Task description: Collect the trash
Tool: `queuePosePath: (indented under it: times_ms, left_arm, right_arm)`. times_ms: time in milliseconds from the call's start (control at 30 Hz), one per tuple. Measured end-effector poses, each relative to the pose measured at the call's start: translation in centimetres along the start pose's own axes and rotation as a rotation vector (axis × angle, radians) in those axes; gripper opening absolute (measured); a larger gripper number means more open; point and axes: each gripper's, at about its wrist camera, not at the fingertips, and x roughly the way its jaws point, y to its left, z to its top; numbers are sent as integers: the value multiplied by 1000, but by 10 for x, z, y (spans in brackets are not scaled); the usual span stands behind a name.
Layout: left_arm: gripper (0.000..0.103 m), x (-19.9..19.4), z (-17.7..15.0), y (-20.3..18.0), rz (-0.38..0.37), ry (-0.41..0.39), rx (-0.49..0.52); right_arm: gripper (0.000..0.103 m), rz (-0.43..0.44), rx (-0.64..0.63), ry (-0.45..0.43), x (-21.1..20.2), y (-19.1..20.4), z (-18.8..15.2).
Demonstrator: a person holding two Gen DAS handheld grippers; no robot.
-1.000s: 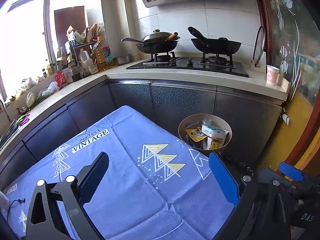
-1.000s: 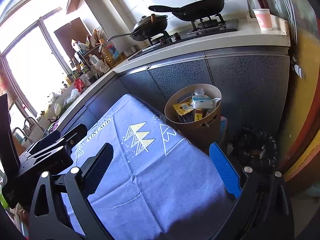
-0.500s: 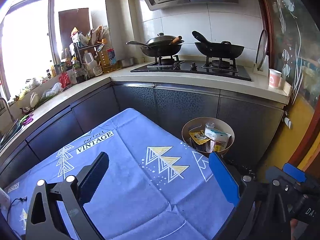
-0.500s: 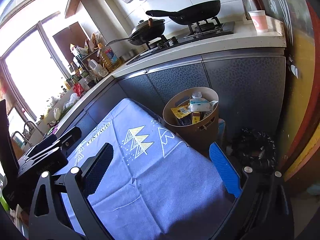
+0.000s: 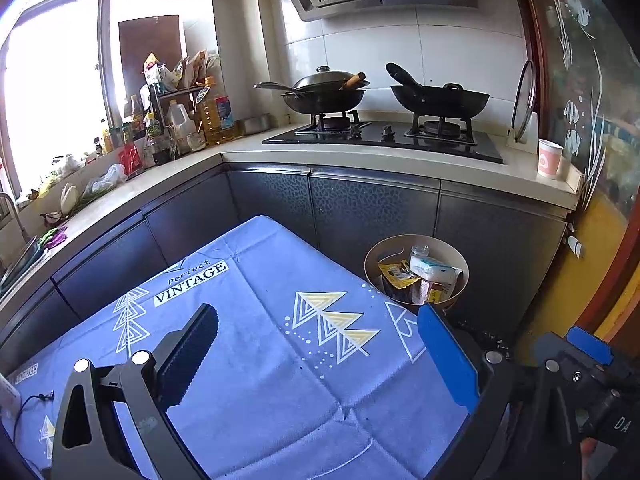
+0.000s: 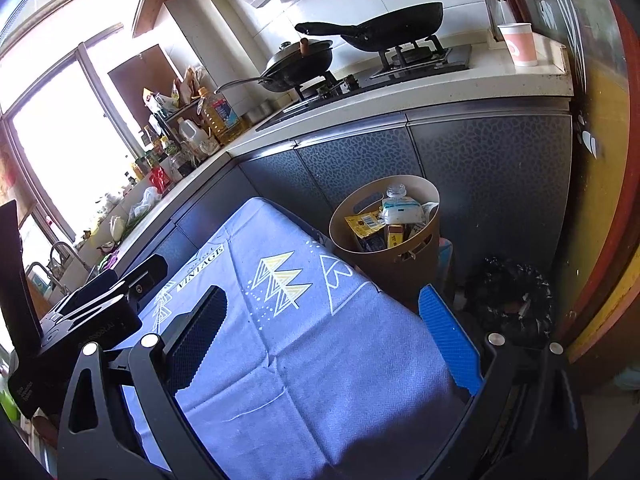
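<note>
A round tan trash bin [image 5: 416, 268] stands on the floor past the table's far right corner; it also shows in the right wrist view [image 6: 390, 240]. It holds a yellow wrapper [image 5: 394, 272], a white packet [image 5: 434, 268], a small clear bottle [image 6: 394, 192] and other packaging. My left gripper [image 5: 320, 340] is open and empty above the blue tablecloth [image 5: 260, 340]. My right gripper [image 6: 328, 328] is open and empty above the same cloth [image 6: 300, 360]. The left gripper's body [image 6: 92, 316] shows at the left of the right wrist view.
Dark cabinets [image 5: 372, 216] and a counter run behind the table. Two woks [image 5: 324, 94] sit on the stove. A paper cup [image 5: 549, 158] stands at the counter's right end. Bottles [image 5: 180, 124] crowd the left counter. A black ring-shaped object [image 6: 510, 296] lies on the floor by the bin.
Both grippers have risen and drawn back slightly from the bin, staying open and empty. The bin and its contents have not moved.
</note>
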Motion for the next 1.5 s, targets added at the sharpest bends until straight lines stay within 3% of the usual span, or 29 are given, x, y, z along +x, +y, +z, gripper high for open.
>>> queuePosePath:
  times_ms: [533, 800, 1500]
  left_arm:
    - [99, 5, -8, -3, 42, 6, 39]
    - [99, 3, -13, -4, 11, 5, 44]
    - [99, 4, -12, -7, 30, 14, 51]
  right_arm:
    - [96, -2, 16, -5, -1, -2, -1]
    - [96, 3, 10, -6, -1, -1, 1]
    - [96, 5, 6, -12, -3, -1, 3]
